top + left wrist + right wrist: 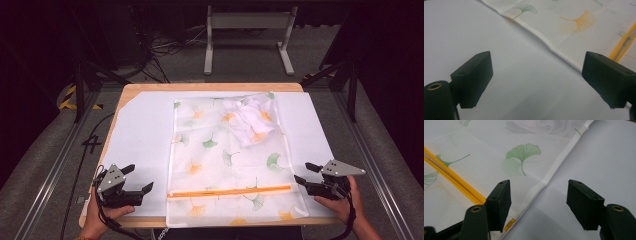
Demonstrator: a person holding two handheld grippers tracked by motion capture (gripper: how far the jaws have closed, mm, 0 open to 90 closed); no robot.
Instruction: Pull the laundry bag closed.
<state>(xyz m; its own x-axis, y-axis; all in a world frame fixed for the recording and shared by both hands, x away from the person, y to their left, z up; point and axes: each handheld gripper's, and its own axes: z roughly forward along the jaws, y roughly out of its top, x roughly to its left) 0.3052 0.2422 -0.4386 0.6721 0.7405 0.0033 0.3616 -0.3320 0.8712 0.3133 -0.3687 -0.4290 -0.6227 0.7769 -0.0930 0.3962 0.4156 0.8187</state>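
On the table (pixel 210 87), over a white sheet (pixel 140 135), a mesh bag (pixel 225 160) printed with ginkgo leaves is lying flat, its long axis running away from the person and its near end hanging just at the table's front edge. Inside the bag, toward its far right corner, a crumpled white garment (pixel 250 120) is showing through the mesh; nothing else seems to be in it, though the weave is blurring detail. Across the near end an orange zipper (pixel 230 191) is running from side to side, and it is looking drawn closed along its length, though the pull itself is too small to make out. Judging from this, the loading is looking done and the closing too, so what is remaining is likely only lifting or moving the bag aside. Left gripper (pixel 140 180) is resting low on the sheet just beside the bag's left edge, jaws standing spread with nothing between them; in the left gripper view the bag's hem (pixel 544 41) is crossing ahead of the open gap (pixel 536 75). Right gripper (pixel 306 174) is sitting just off the bag's right edge, jaws likewise spread and holding nothing; in the right gripper view its gap (pixel 539 195) is straddling the bag's white border, with the zipper's end (pixel 461 187) beside the left jaw.
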